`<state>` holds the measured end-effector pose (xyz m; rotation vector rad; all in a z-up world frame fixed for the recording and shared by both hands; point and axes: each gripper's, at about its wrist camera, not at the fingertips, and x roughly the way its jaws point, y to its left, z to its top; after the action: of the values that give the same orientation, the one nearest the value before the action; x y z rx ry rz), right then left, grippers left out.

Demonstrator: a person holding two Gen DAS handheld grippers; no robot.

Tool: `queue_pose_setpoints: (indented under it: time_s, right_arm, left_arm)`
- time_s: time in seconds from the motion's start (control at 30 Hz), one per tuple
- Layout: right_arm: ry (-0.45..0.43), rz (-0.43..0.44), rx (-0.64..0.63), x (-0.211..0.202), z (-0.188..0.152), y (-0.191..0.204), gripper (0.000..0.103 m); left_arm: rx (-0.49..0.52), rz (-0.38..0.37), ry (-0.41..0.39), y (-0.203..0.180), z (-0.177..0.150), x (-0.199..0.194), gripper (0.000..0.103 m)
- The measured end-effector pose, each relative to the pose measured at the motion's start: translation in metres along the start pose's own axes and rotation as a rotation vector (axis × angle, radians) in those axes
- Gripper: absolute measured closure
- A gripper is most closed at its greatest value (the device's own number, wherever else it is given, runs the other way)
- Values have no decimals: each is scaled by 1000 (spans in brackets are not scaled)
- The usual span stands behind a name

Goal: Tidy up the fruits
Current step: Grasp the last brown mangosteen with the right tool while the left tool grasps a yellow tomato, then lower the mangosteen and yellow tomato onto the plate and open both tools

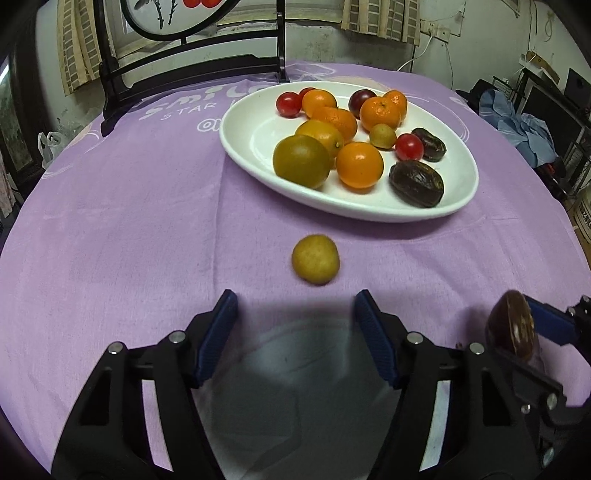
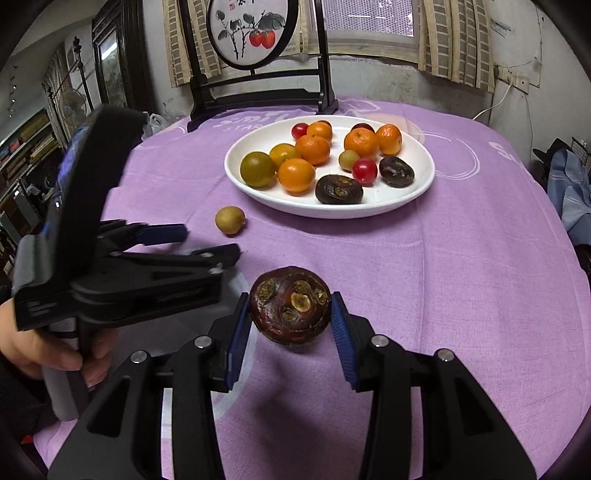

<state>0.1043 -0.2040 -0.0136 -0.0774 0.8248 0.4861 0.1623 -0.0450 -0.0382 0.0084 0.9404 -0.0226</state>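
A white oval plate [image 1: 251, 147] [image 2: 417, 184] on the purple cloth holds several oranges, red cherry tomatoes, a green-brown fruit and two dark brown fruits. A small yellow-green fruit [image 1: 315, 259] [image 2: 230, 220] lies loose on the cloth in front of the plate. My left gripper [image 1: 295, 314] [image 2: 207, 240] is open and empty just short of that fruit. My right gripper [image 2: 290, 314] is shut on a dark brown fruit [image 2: 290, 304] [image 1: 511, 325] and holds it above the cloth, to the right of the left gripper.
A black wooden stand with a round painted panel [image 2: 255, 29] stands at the table's far edge behind the plate. The purple cloth [image 2: 461, 277] covers the round table. Blue fabric [image 2: 569, 192] lies off the table's right side.
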Motion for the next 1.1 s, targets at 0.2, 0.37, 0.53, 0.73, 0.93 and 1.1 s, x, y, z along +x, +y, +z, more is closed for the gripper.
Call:
queue_pose_setpoints:
  time_s: [0.2,0.37,0.53,0.73,0.93,1.1]
  right_arm:
    - [6,4,2,1,0,-2,60]
    - [22,1,4,4,-2,-4,60]
    - [17,-8,10,5,-2,-6,60]
    - [-21,6,49,-4,4,-11,60]
    - [-38,-10,38,-5,36,-18,60]
    - [-59,-51,37,15,76,-32,60]
  left_arm:
    - [-23,-31,8,1,14,6,69]
    - [-11,-38,2,-2,12,3,77]
    - [2,-55,-6,-2,4,-9,77]
    - [46,-66,-71,-5,6,-42,77]
    - [60,-59,-128,-6,34,-60,77]
    - [50,-36,-136,-5,64,-48,77]
